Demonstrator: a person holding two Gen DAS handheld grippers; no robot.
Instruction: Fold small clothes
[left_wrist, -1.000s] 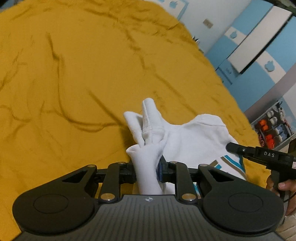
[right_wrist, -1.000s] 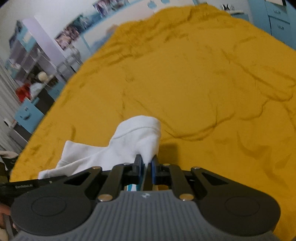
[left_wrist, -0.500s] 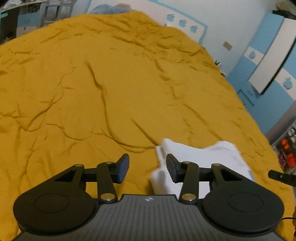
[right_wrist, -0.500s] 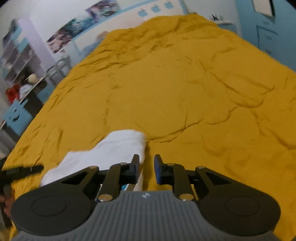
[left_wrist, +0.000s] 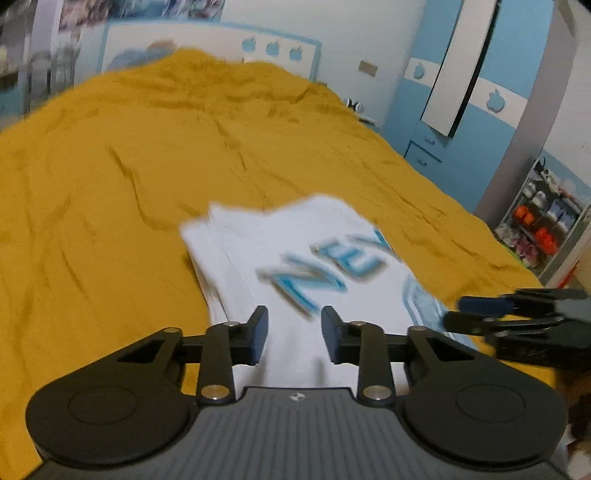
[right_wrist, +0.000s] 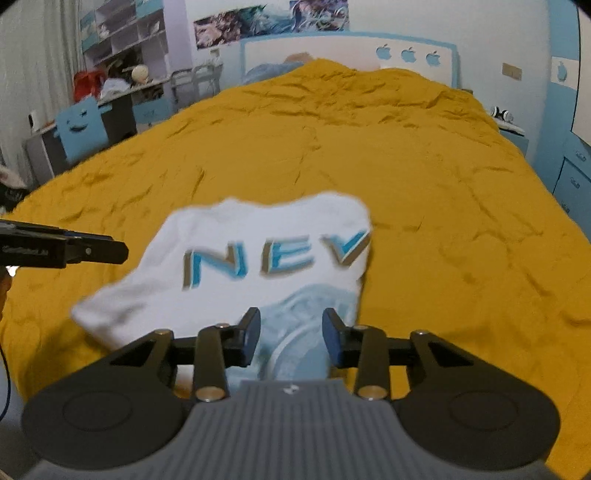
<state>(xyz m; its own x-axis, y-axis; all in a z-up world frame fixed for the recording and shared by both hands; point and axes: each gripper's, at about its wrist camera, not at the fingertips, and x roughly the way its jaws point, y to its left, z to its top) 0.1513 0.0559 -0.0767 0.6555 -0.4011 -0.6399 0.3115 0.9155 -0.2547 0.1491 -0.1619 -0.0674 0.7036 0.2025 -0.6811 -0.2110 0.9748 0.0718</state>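
Observation:
A small white garment (left_wrist: 295, 258) with blue letters lies folded flat on the yellow bedspread (left_wrist: 110, 184); it also shows in the right wrist view (right_wrist: 258, 251). My left gripper (left_wrist: 294, 334) is open and empty, just above the garment's near edge. My right gripper (right_wrist: 291, 332) is open and empty over the garment's near right part. The right gripper shows at the right edge of the left wrist view (left_wrist: 517, 317), and the left gripper at the left edge of the right wrist view (right_wrist: 62, 247).
The yellow bedspread (right_wrist: 443, 221) stretches wide around the garment. A blue and white wardrobe (left_wrist: 461, 92) and a shelf of bottles (left_wrist: 546, 221) stand to the right. A desk and shelves (right_wrist: 110, 92) stand to the left, and a headboard (right_wrist: 351, 51) at the far end.
Both grippers let go of the white garment and opened. They pulled back and up, and the garment now lies flat with its blue letters facing up.

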